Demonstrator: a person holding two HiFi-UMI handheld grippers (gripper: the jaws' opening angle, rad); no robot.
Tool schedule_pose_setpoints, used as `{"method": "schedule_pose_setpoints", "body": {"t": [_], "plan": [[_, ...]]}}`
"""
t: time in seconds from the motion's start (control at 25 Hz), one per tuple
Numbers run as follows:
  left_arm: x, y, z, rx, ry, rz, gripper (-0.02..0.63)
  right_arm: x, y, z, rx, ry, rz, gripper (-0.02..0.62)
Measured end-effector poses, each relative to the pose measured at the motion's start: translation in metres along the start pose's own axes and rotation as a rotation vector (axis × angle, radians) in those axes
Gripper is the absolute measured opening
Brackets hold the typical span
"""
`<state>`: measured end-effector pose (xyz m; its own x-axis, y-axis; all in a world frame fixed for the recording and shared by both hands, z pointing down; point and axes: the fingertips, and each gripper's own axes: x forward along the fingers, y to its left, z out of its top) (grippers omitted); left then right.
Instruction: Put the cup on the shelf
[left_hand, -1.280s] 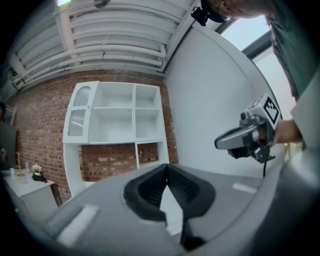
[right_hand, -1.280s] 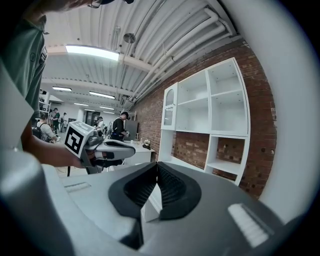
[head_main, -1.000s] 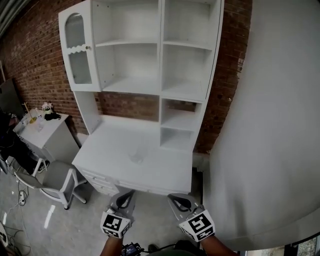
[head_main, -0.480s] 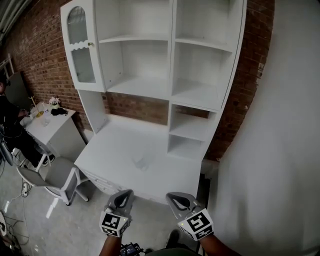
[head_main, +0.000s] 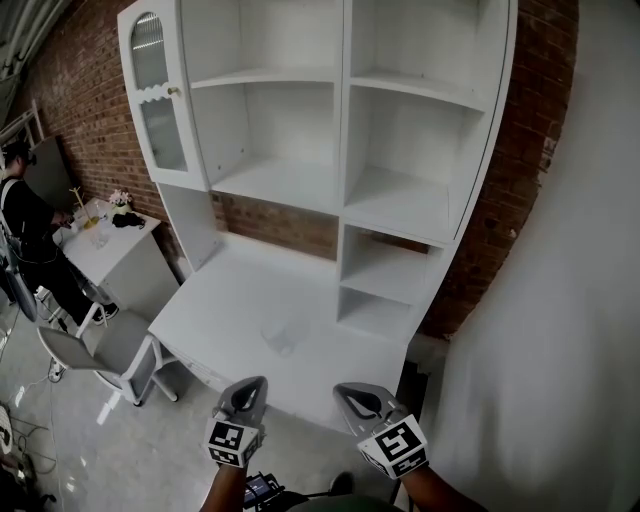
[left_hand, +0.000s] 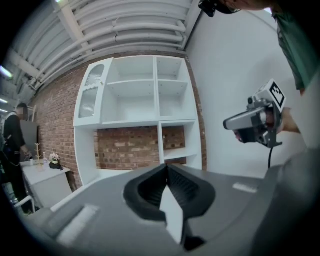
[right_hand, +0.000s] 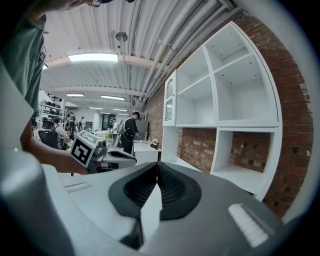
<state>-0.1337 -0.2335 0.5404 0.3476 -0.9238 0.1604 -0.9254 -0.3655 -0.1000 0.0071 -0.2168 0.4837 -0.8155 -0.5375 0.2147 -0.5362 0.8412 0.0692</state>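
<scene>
So the left gripper (head_main: 249, 388) and right gripper (head_main: 352, 393) are both clenched on nothing, jaws pressed together, hovering side by side just short of the worktop's (head_main: 225, 300) front edge. The clear cup (head_main: 282, 336) stands by itself a bit in from that edge, at 12 o'clock between them, with the shelf's (head_main: 400, 205) open cubbies further back. A white wall (head_main: 560, 350) crowds in at 3 o'clock, a glass door (head_main: 160, 100) hangs open at 10, and a chair (head_main: 110, 350) sits at 9.
</scene>
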Motion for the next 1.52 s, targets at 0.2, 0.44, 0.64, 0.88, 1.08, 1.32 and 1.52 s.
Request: {"method": "schedule_pose_setpoints", "body": {"t": [0.2, 0.44, 0.64, 0.88, 1.08, 1.32, 1.52], "plan": [[0.023, 0.003, -0.006, 0.002, 0.021, 0.018, 0.002, 0.008, -0.021, -0.004, 0.009, -0.001, 0.019, 0.008], [0.049, 0.020, -0.020, -0.020, 0.030, 0.028, 0.002, 0.026, -0.037, -0.010, 0.015, 0.013, 0.017, 0.006], [0.075, 0.038, -0.040, -0.050, 0.059, 0.023, 0.003, 0.040, -0.050, -0.013, 0.015, 0.032, -0.005, 0.008], [0.110, 0.067, -0.056, -0.080, 0.077, 0.031, 0.003, 0.065, -0.063, -0.014, 0.028, 0.055, -0.019, 0.008], [0.132, 0.088, -0.088, -0.112, 0.125, 0.048, 0.003, 0.087, -0.065, -0.029, 0.056, 0.095, -0.014, 0.006], [0.153, 0.105, -0.126, -0.148, 0.173, 0.049, 0.040, 0.109, -0.069, -0.050, 0.082, 0.136, -0.009, 0.008], [0.170, 0.116, -0.163, -0.202, 0.231, 0.054, 0.077, 0.125, -0.069, -0.064, 0.099, 0.168, -0.003, 0.008]]}}
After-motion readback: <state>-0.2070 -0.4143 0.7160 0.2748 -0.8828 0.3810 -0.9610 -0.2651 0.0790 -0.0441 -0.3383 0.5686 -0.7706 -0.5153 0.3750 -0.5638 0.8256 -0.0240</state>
